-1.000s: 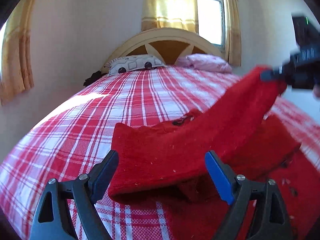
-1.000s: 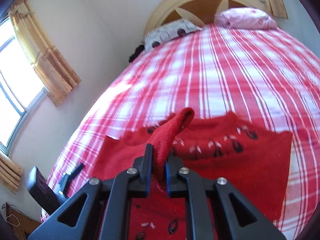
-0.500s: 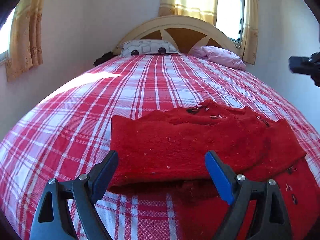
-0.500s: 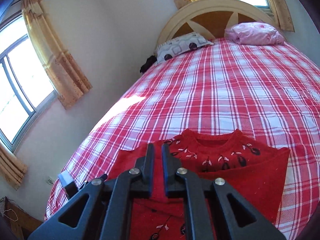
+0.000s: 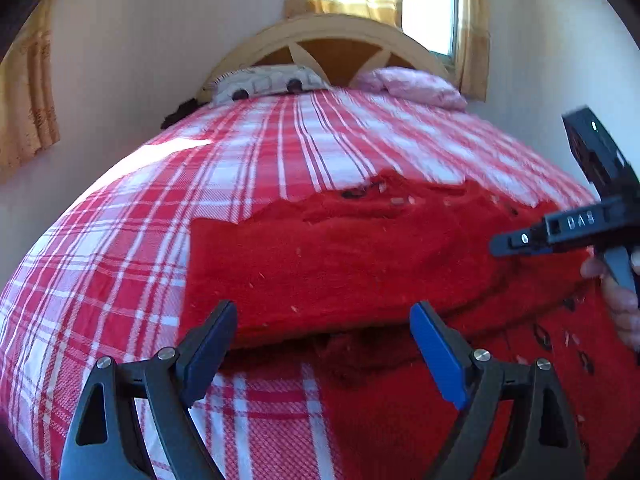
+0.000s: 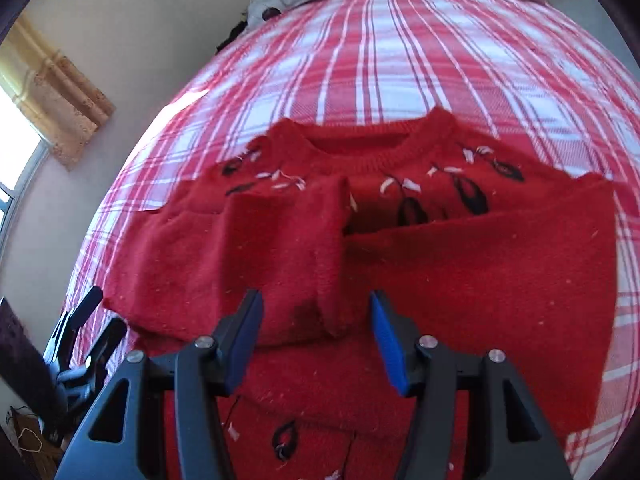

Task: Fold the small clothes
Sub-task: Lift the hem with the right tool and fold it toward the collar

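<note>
A small red knitted sweater [image 6: 460,264] with black and white stitched motifs lies on the bed, neck away from me, both sleeves folded across its chest. It also shows in the left wrist view [image 5: 340,264]. My right gripper [image 6: 316,340] is open and empty, just above the end of the left-hand folded sleeve [image 6: 280,248]. My left gripper [image 5: 324,344] is open and empty at the sweater's left edge. The right gripper also shows in the left wrist view [image 5: 508,242], hovering over the sweater's right side.
The red and white plaid bedspread [image 5: 256,176] covers the bed. A patterned pillow [image 5: 264,82] and a pink pillow [image 5: 412,84] lie by the wooden headboard [image 5: 332,36]. Walls and curtained windows surround the bed.
My right gripper carried the sleeve across the sweater, let it go and opened. The sleeve now lies flat on the chest. Both grippers have dropped closer to the sweater.
</note>
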A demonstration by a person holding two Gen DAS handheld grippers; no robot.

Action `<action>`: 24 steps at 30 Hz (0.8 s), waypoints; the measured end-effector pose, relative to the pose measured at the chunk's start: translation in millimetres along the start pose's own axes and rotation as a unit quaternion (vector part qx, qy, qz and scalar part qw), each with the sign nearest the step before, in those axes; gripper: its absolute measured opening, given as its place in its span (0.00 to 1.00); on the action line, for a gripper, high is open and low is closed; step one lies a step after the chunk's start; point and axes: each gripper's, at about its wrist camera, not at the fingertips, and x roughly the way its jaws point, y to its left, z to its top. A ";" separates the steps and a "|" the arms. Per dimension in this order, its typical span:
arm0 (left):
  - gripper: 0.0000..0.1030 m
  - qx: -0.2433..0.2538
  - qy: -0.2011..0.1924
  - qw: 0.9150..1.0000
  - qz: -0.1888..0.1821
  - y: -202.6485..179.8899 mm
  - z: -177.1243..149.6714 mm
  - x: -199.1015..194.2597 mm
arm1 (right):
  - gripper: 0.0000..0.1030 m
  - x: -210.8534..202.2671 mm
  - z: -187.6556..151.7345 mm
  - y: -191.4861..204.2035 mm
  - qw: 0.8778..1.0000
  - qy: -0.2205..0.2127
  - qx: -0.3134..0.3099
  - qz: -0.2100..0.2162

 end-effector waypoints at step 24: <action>0.86 -0.105 0.065 0.990 0.065 43.3 -8.2 24.1 | 0.16 -143.8 15.2 46.2 0.976 -0.196 -0.093 -0.021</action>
